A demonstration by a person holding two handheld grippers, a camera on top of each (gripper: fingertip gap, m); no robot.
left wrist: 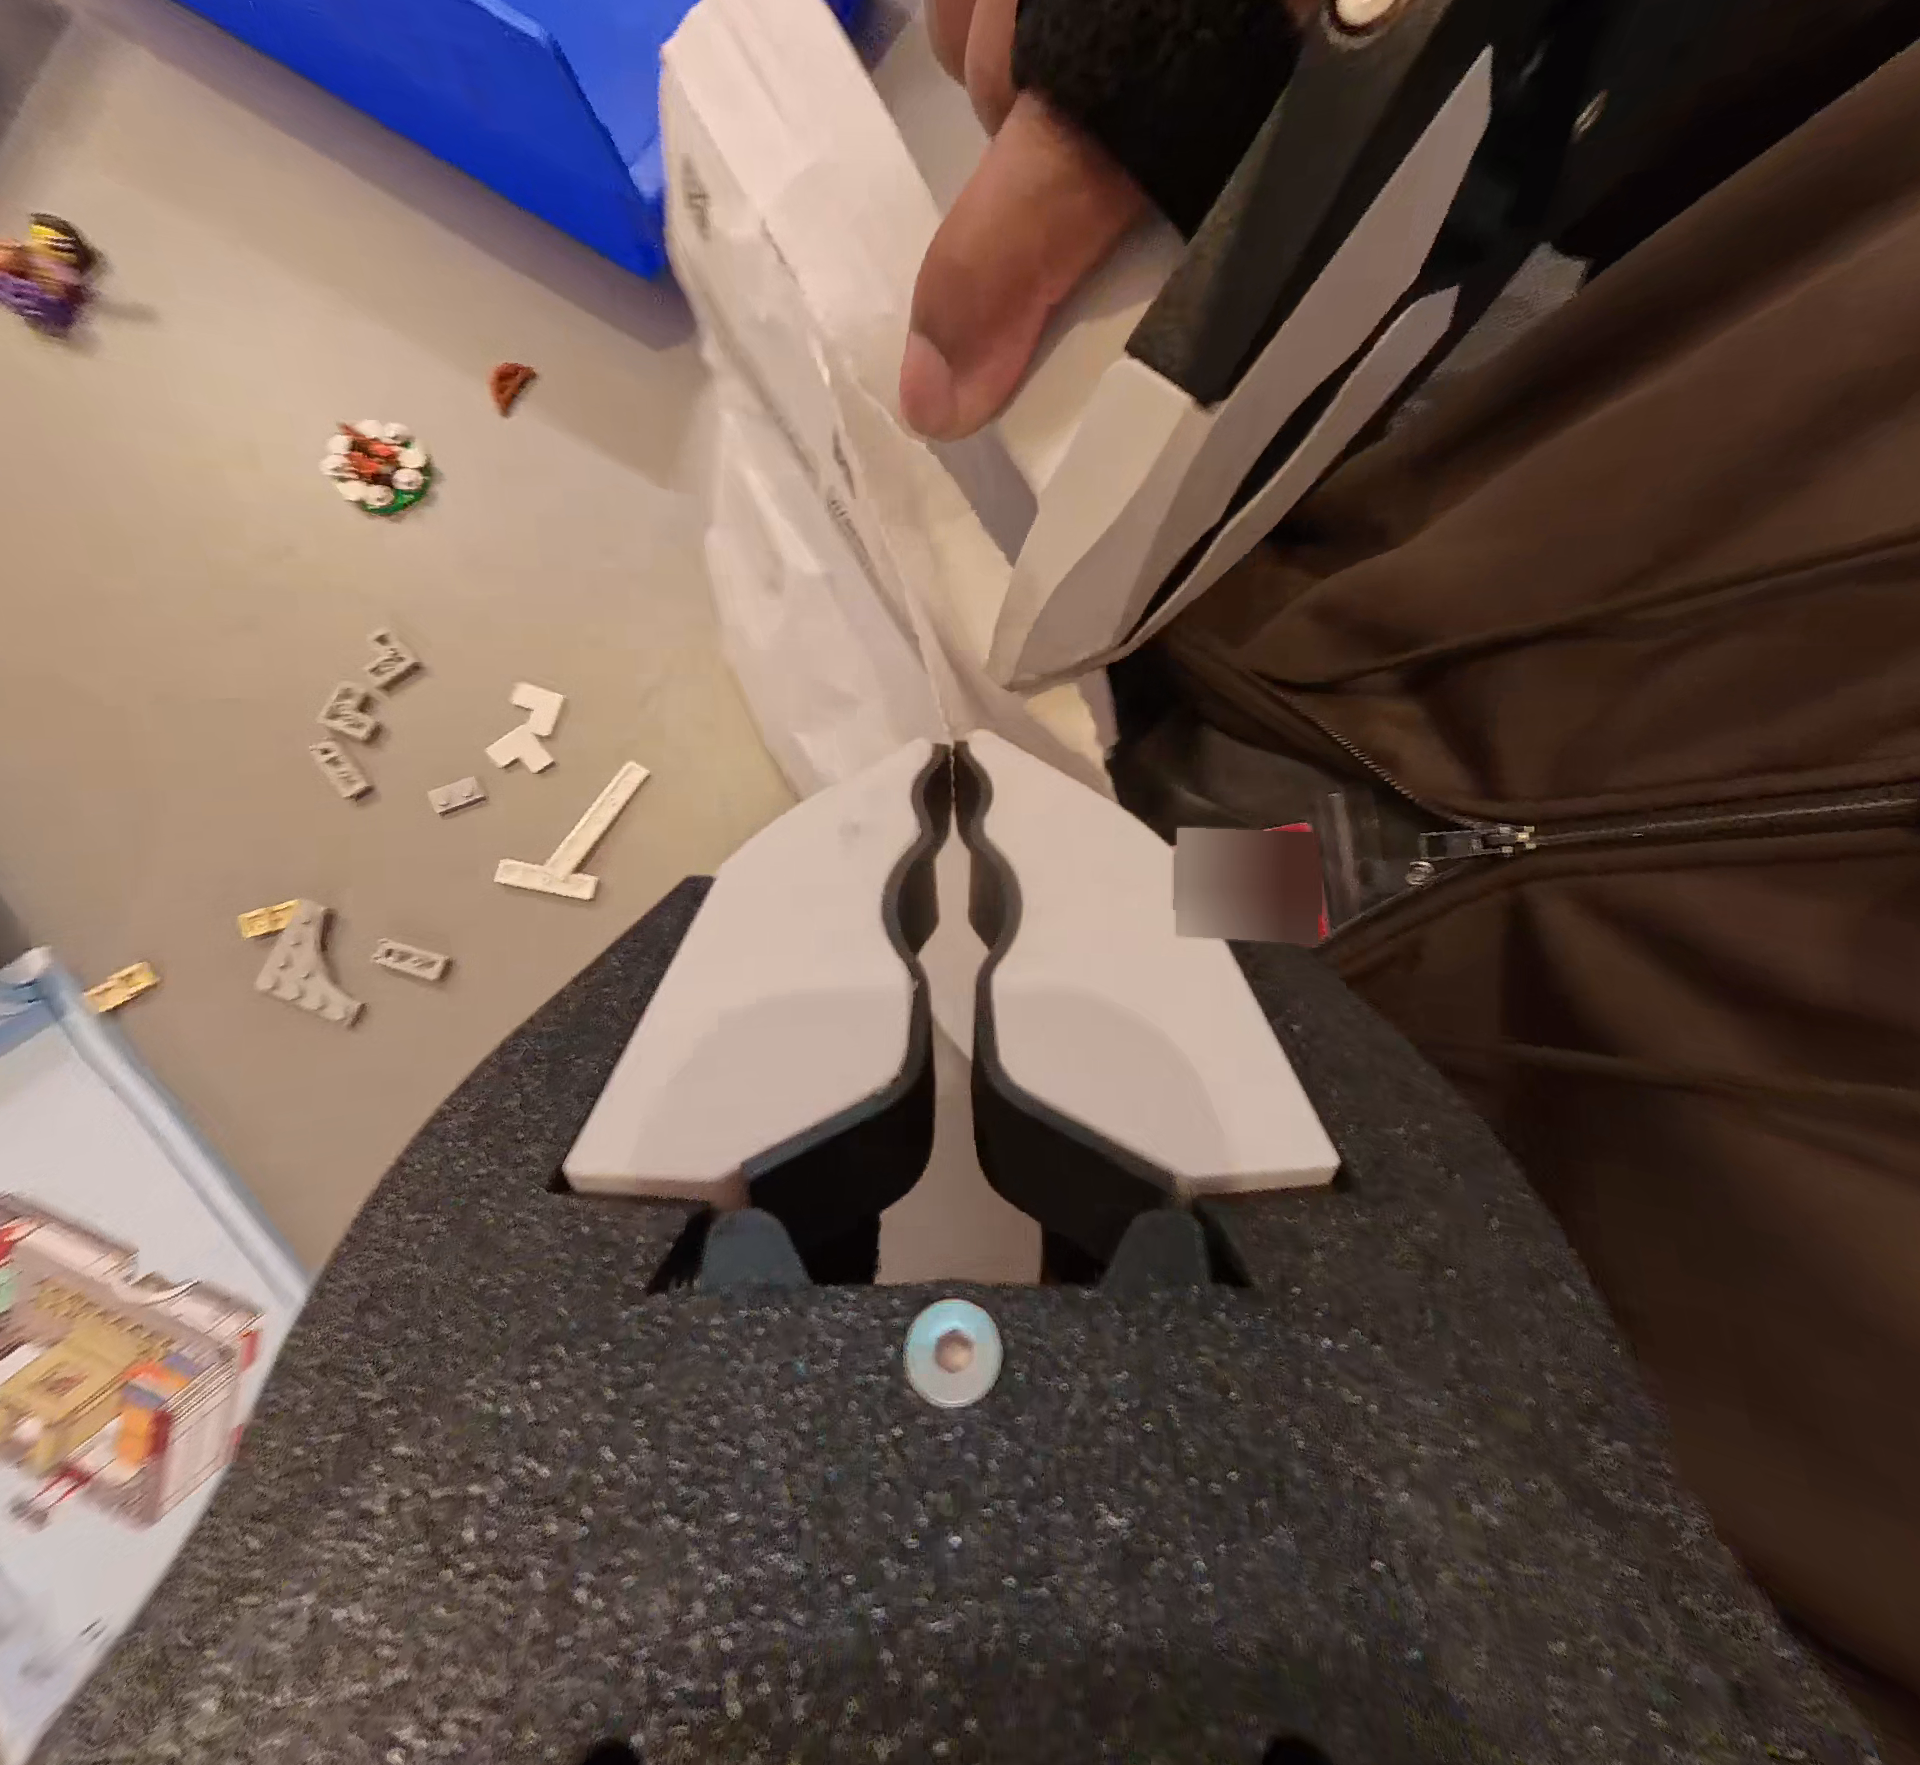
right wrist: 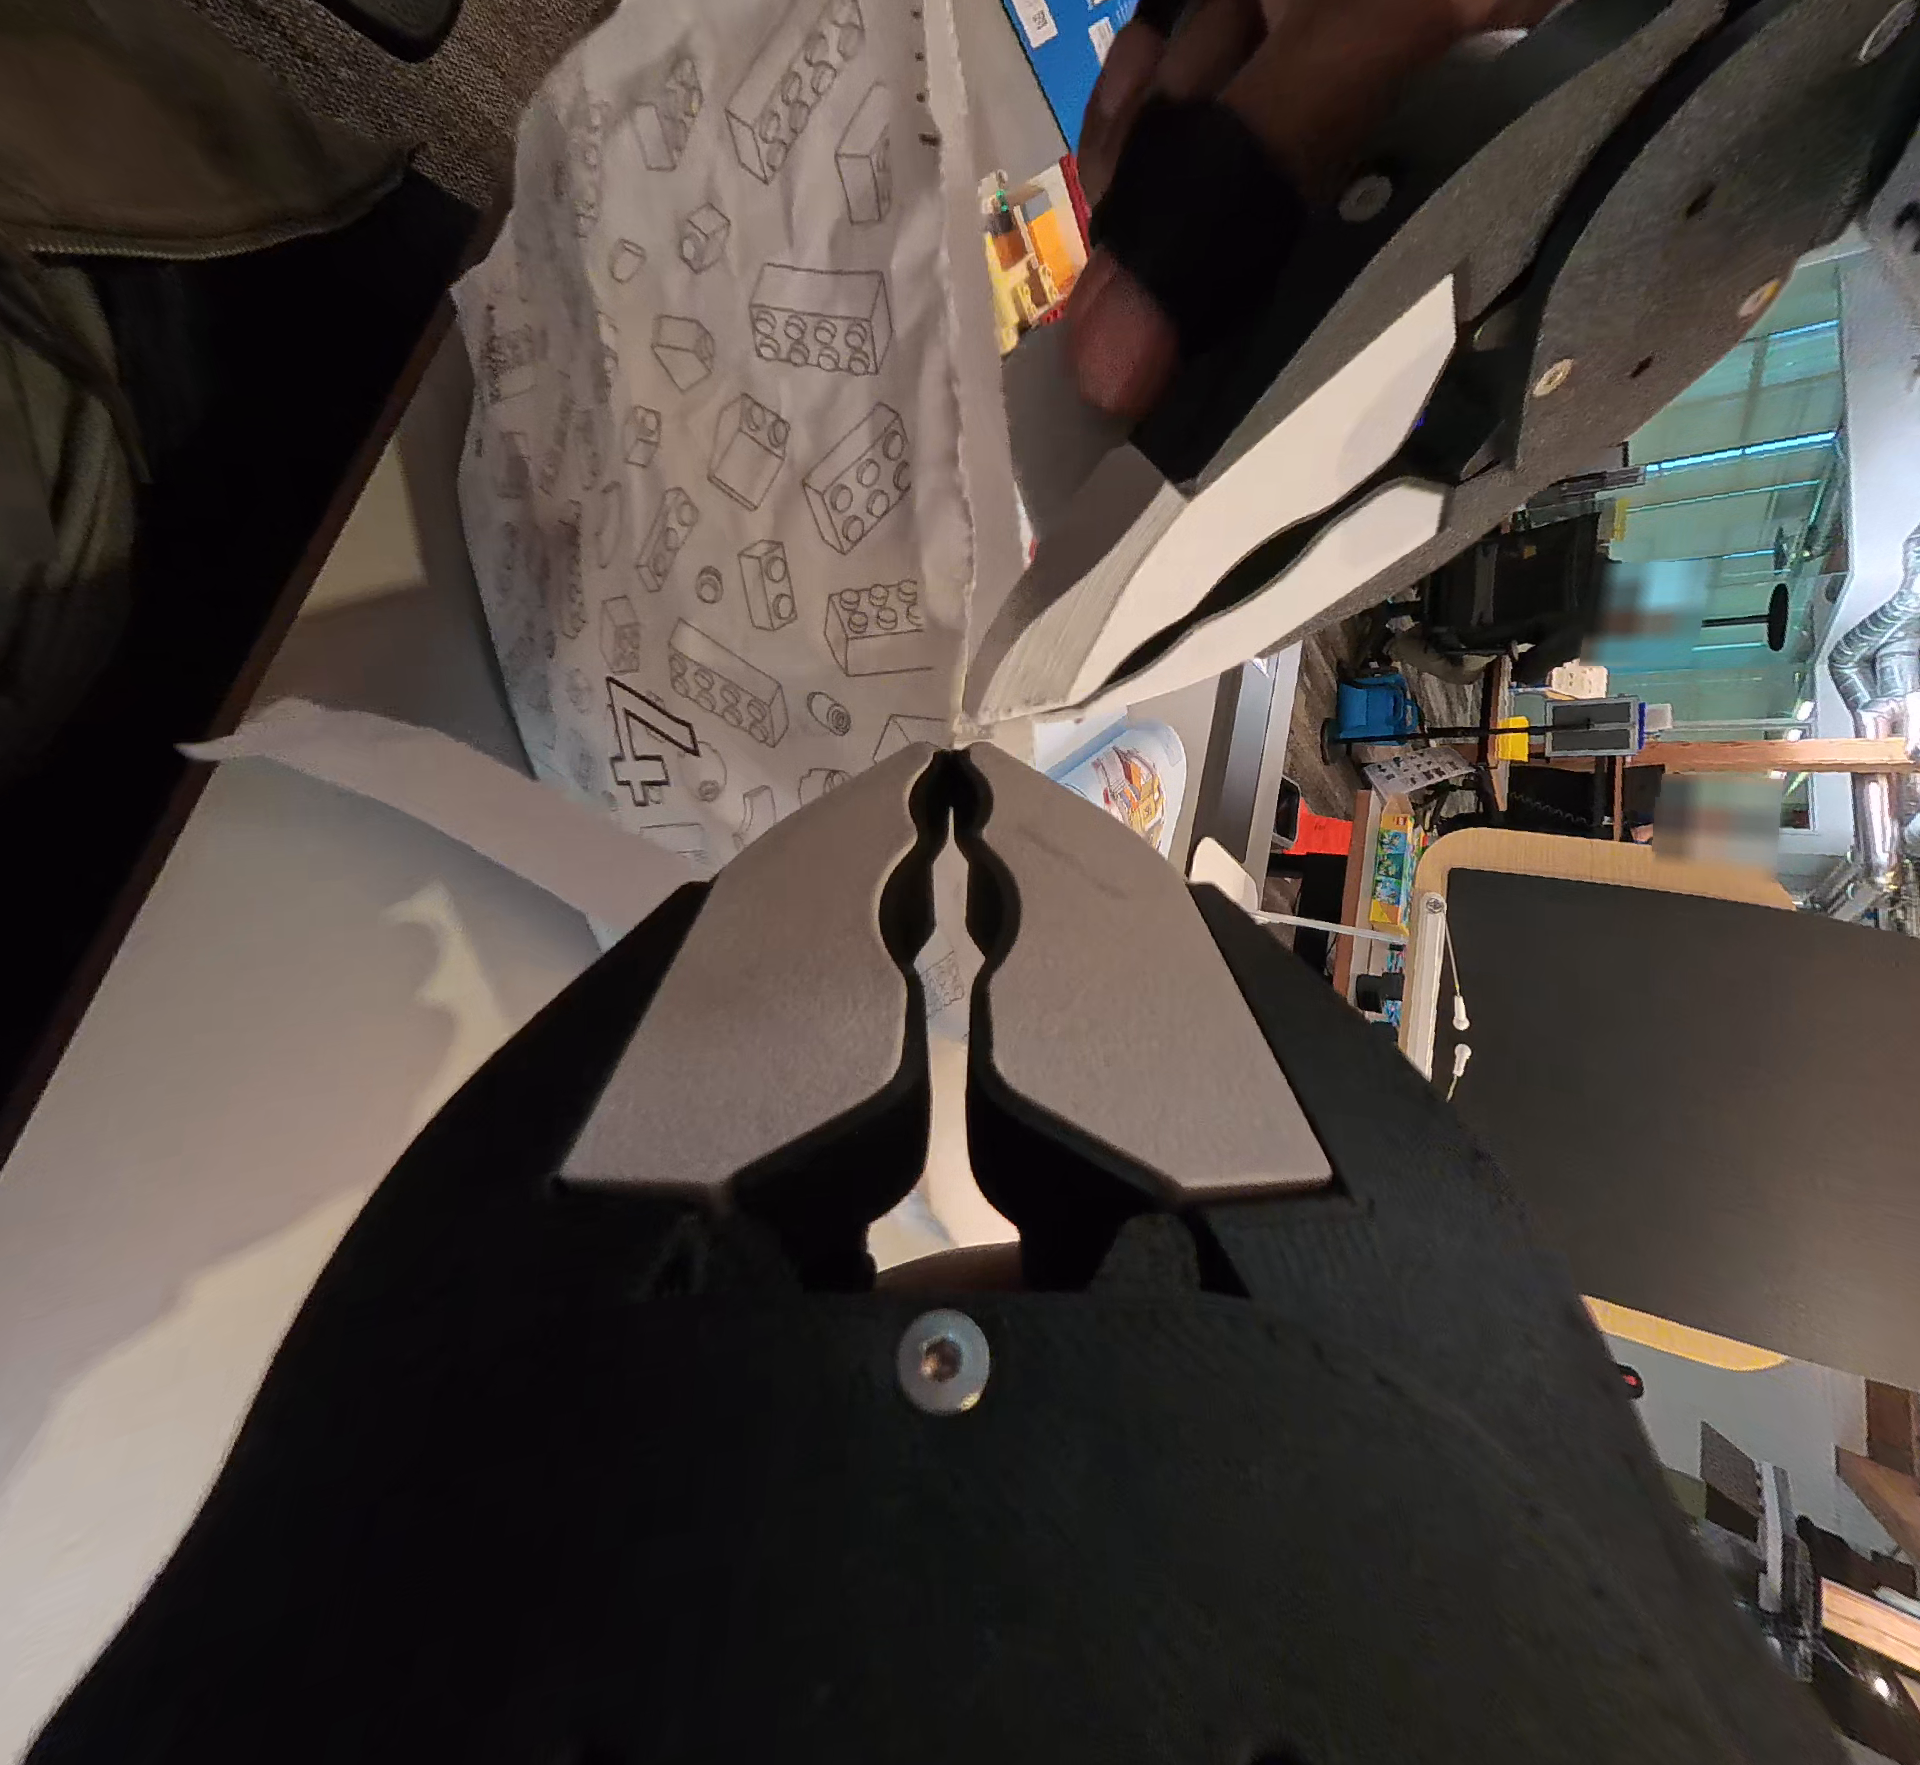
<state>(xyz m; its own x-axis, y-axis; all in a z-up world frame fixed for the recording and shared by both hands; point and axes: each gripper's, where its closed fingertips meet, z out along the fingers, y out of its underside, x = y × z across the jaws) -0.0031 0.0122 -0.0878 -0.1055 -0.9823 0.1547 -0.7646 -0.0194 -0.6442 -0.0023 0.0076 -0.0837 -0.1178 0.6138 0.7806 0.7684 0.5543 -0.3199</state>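
Note:
A white paper bag (right wrist: 748, 385) printed with outlines of toy bricks is held up between my two grippers. My left gripper (left wrist: 953, 757) is shut on the bag's (left wrist: 790, 281) crimped edge seam. My right gripper (right wrist: 951, 759) is shut on the same edge, close beside it. In the left wrist view the right gripper (left wrist: 1013, 671) comes in from the upper right, its tips nearly touching mine. In the right wrist view the left gripper (right wrist: 987, 702) sits the same way. A person's hand (left wrist: 997, 292) works the right gripper.
On the grey table (left wrist: 208, 572) lie several loose grey and white bricks (left wrist: 520, 728), a small round build (left wrist: 376, 466) and a purple figure (left wrist: 47, 271). A blue bin (left wrist: 364, 32) stands behind, and an instruction booklet (left wrist: 94, 1352) lies at the left. A brown jacket (left wrist: 1558, 780) is close on the right. The tips of both grippers are at nearly the same place. The small round build (left wrist: 376, 466) is about equally far from each gripper, around 25 cm.

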